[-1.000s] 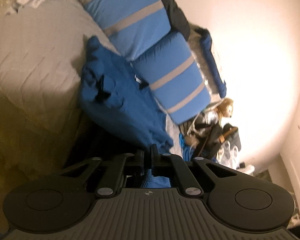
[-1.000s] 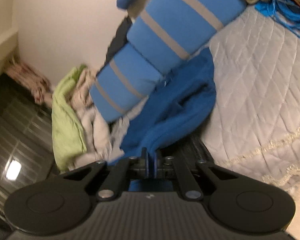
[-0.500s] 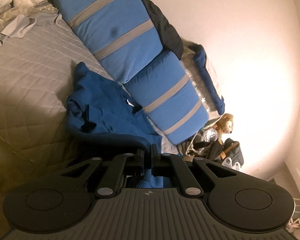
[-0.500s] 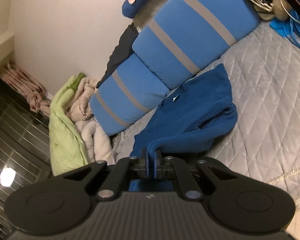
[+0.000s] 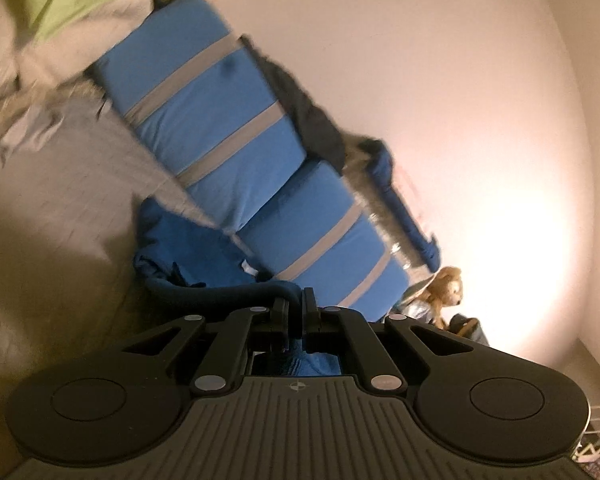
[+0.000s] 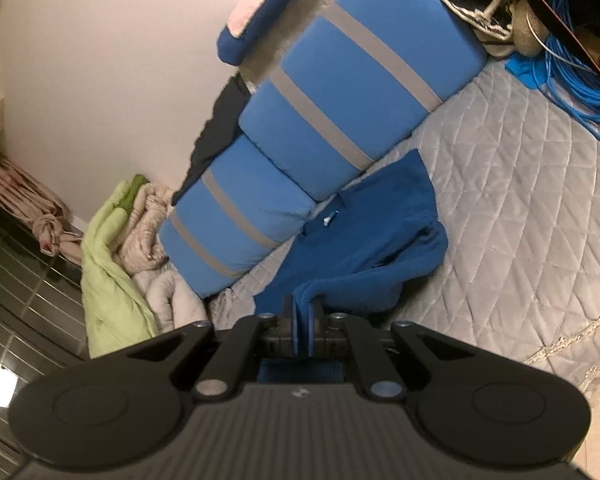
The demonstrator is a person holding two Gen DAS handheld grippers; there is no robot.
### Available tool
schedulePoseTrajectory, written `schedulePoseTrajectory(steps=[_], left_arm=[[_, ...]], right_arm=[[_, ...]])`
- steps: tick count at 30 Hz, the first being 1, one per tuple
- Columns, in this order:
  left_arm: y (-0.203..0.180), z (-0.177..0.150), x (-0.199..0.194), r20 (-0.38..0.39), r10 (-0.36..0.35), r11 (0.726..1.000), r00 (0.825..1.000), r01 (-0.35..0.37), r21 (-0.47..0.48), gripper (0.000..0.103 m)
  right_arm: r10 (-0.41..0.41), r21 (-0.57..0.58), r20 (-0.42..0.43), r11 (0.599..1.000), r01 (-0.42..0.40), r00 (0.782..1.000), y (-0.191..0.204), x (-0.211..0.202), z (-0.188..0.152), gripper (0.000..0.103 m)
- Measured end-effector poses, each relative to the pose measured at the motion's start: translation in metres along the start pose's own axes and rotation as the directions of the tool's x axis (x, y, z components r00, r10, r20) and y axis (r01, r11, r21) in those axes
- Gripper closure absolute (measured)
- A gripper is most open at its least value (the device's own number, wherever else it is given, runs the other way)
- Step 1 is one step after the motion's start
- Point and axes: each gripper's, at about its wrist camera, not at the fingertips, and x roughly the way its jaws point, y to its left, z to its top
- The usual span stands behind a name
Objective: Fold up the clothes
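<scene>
My left claw (image 5: 296,300) & right claw (image 6: 302,312) each pinch an edge of the dark-blue fleece pullover (image 6: 364,240); rest lies on grey quilted bedspread (image 6: 520,200), touching 2 blue grey-striped cushions (image 6: 340,120).

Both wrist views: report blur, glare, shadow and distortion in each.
Left wrist view: motion blur smears the grey quilted bedspread and blue grey-striped cushions; a warm glare washes out the pale wall; strong fisheye curvature. Right wrist view: sharper, the dark blue fleece garment crisp; a bright glint on the dark floor; edges bend.
</scene>
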Motion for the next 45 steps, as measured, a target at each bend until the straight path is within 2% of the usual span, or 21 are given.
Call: schedulePoseTrajectory(steps=[6,8,13,17,24,36,45], left_arm=[[-0.037,0.017,-0.020,0.053,-0.035,0.997,0.998,0.030,0.078,0.098],[-0.048,0.019,-0.026,0.062,-0.039,0.993,0.997,0.032,0.113,0.098],[-0.049,0.020,-0.017,0.040,-0.025,0.992,0.999,0.020,0.122,0.098],[-0.025,0.020,0.009,0.000,0.022,0.998,1.000,-0.022,0.062,0.098],[0.007,0.024,0.040,-0.049,0.046,0.999,0.998,-0.045,0.015,0.098],[0.021,0.046,0.090,-0.105,0.114,0.992,0.988,-0.107,0.074,0.098],[0.039,0.067,0.145,-0.128,0.167,0.984,0.978,-0.157,0.086,0.098]], right_arm=[[0.028,-0.053,0.040,0.998,-0.026,0.999,0.034,-0.027,0.008,0.098],[0.014,-0.076,0.044,0.997,-0.010,0.999,0.048,-0.036,0.012,0.098],[-0.009,-0.176,0.062,0.984,0.020,0.998,0.080,-0.042,0.021,0.098],[-0.052,-0.209,0.049,0.976,0.061,0.997,0.073,-0.014,0.032,0.098],[-0.154,-0.136,0.022,0.978,0.156,0.988,0.034,0.037,0.049,0.098],[-0.230,-0.155,0.027,0.961,0.231,0.973,0.017,0.097,0.074,0.098],[-0.262,-0.186,0.027,0.947,0.262,0.965,0.004,0.151,0.095,0.098]])
